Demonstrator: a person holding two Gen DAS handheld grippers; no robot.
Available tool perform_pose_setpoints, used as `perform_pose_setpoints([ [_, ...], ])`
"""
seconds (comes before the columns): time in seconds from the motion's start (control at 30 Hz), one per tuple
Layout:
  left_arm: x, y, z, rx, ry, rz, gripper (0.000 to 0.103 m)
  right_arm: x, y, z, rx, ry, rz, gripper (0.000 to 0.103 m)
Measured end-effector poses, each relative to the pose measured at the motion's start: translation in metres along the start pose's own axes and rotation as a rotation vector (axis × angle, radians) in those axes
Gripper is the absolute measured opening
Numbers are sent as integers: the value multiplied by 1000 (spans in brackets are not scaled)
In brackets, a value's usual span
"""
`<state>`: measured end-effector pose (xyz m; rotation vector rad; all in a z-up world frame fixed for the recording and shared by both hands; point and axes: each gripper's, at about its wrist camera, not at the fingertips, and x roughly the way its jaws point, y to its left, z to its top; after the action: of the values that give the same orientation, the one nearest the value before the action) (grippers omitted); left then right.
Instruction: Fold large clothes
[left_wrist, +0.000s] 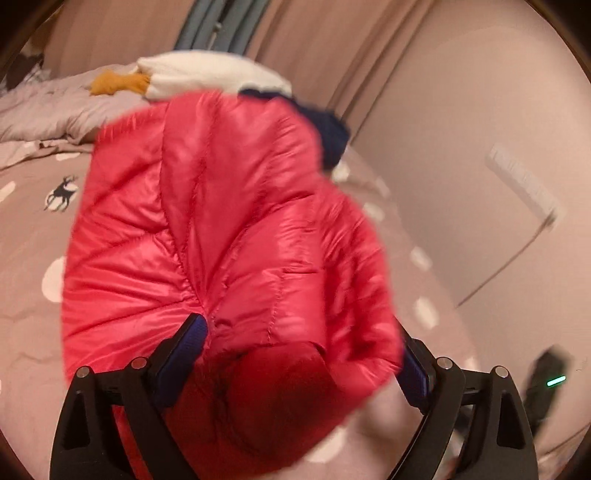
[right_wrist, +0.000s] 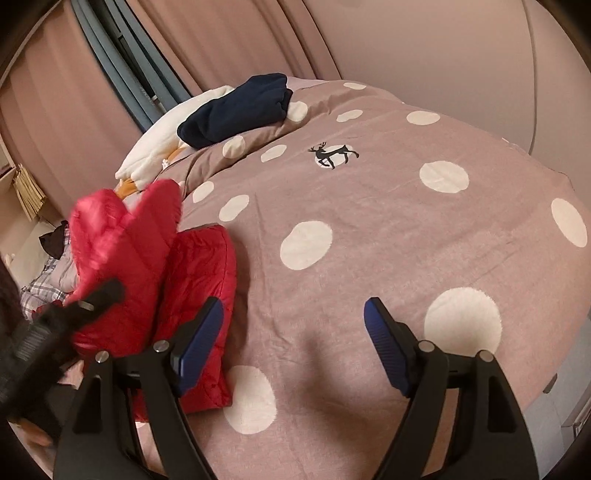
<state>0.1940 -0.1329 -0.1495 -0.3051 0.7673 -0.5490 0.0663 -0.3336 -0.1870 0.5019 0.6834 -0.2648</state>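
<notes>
1. Far left of the right wrist view: left gripper (right_wrist: 99, 295) seen from the side, blurred, pushed against a puffy red quilted down jacket (right_wrist: 155, 280) — bunched in a heap near the left edge of the bed, one lobe raised, another part flat on the cover.
2. Same jacket in the left wrist view, filling the middle (left_wrist: 221, 229): fabric billowing between wide-spread jaws, one blue pad (left_wrist: 192, 339) touching a seam, the other pad half hidden behind cloth. No firm pinch visible; read as released, with cloth loose between the fingers.
3. Centre of the right wrist view: right gripper (right_wrist: 293, 350) spread wide, nothing between the pads, hovering over bare pink-brown polka-dot duvet cover (right_wrist: 369, 206) just beside the jacket's flat part.
4. Farther back, near the pillows: dark navy folded garment (right_wrist: 236, 107) lying on a white plush toy (right_wrist: 155, 147) — apparently finished and set aside.
5. Judged progress: red jacket partly gathered, not yet a neat flat bundle; smoothing, final fold and stacking still to do.
</notes>
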Motion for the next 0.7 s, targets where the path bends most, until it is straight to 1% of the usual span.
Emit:
perform_pose_setpoints([
  [0.07,-34,0,11,-6,-76,-61,92,1,3,-1,-11,-2,-12,79],
  [0.1,-46,1,15,-5,-105,-78,92,2,4,-1,-15,2,-12,79],
  [0.13,-59,4,18,-10,-139,-80,92,5,6,-1,-18,11,-11,79],
  [0.17,-67,7,25,-35,-189,-61,92,7,8,-1,-21,14,-8,79],
  [0.2,-80,22,30,-76,-255,-26,92,9,11,-2,-28,19,-4,79],
  [0.23,-89,37,32,-112,-305,16,92,11,14,-2,-35,24,-3,79],
  [0.27,-92,53,35,-148,-330,88,92,12,17,-3,-41,28,-4,79],
  [0.33,-82,80,41,-206,-312,233,90,16,26,-5,-57,40,2,79],
  [0.37,-80,99,34,-236,-302,270,84,18,28,-5,-62,44,8,79],
  [0.43,-71,120,32,-269,-266,297,79,20,36,-6,-74,44,18,79],
  [0.47,-65,128,29,-284,-242,329,76,21,39,-6,-78,42,19,79],
  [0.53,-54,137,23,-303,-229,327,72,19,47,-6,-92,30,23,79],
  [0.57,-62,139,24,-304,-225,335,69,17,52,-5,-101,21,25,79],
  [0.63,-56,136,24,-278,-212,371,66,13,61,0,-116,3,25,79],
  [0.7,-56,148,28,-261,-206,367,60,7,69,5,-125,-23,41,79],
])
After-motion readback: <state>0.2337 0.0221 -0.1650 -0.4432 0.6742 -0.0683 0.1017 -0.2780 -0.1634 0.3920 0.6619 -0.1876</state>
